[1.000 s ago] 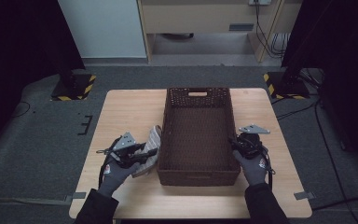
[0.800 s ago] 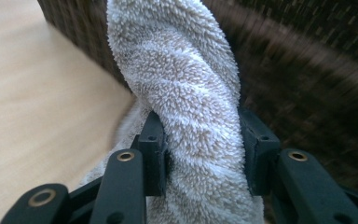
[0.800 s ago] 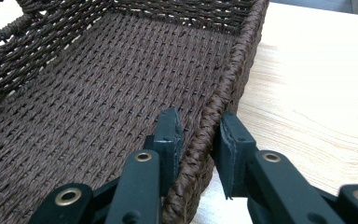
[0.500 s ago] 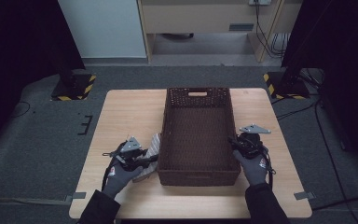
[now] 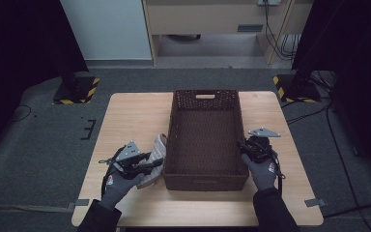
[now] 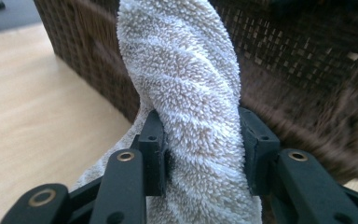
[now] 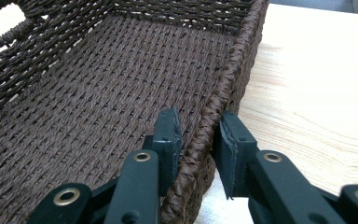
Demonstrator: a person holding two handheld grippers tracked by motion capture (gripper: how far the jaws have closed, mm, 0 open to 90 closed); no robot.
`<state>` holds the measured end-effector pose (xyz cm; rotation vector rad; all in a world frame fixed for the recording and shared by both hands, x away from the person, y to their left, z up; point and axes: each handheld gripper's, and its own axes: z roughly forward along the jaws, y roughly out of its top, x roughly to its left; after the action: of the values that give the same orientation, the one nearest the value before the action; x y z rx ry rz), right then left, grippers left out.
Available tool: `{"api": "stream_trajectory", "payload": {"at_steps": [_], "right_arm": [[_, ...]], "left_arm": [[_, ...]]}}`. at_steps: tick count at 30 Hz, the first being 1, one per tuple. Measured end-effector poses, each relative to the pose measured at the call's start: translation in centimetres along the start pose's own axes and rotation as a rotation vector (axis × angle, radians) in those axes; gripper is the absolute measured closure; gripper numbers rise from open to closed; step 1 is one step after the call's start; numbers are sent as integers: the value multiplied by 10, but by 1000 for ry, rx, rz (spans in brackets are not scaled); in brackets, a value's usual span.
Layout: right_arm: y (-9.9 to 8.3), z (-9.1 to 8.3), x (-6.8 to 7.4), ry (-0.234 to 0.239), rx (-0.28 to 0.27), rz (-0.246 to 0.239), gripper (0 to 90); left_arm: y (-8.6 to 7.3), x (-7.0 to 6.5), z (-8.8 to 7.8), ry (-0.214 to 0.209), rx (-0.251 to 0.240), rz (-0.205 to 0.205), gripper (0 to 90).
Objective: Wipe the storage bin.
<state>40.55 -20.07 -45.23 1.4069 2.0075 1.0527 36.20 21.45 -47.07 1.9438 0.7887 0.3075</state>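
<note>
A pale, fluffy towel point(image 5: 157, 145) point(image 6: 186, 93) lies bunched on the wooden table point(image 5: 130, 116) against the left wall of a dark brown wicker basket point(image 5: 171, 130). My left gripper point(image 5: 155, 162) point(image 6: 200, 135) is shut on the towel, which rises twisted between the pads in the left gripper view, with the basket's woven wall point(image 6: 307, 70) right behind it. My right gripper point(image 5: 244, 147) point(image 7: 198, 130) is shut on the basket's right rim point(image 7: 228, 70), one jaw inside the wall and one outside. Nothing lies inside the basket.
The basket has a cut-out handle in its far wall point(image 5: 205, 95). Bare tabletop runs to the left of the towel and to the right of the basket point(image 7: 317, 84). Dark carpet and black stands with yellow-striped bases point(image 5: 75, 92) surround the table.
</note>
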Motion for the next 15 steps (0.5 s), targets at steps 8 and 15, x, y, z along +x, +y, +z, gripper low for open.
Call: {"api": "stream_trajectory", "payload": {"at_steps": [8,15], "right_arm": [[2,2,-2,2,2,4,717],[4,4,-1,-17,1,-3,701]], "left_arm": [[-17,1,18,11,97,-12,584],[-1,-2,-18,-3,-56,-31,582]]}}
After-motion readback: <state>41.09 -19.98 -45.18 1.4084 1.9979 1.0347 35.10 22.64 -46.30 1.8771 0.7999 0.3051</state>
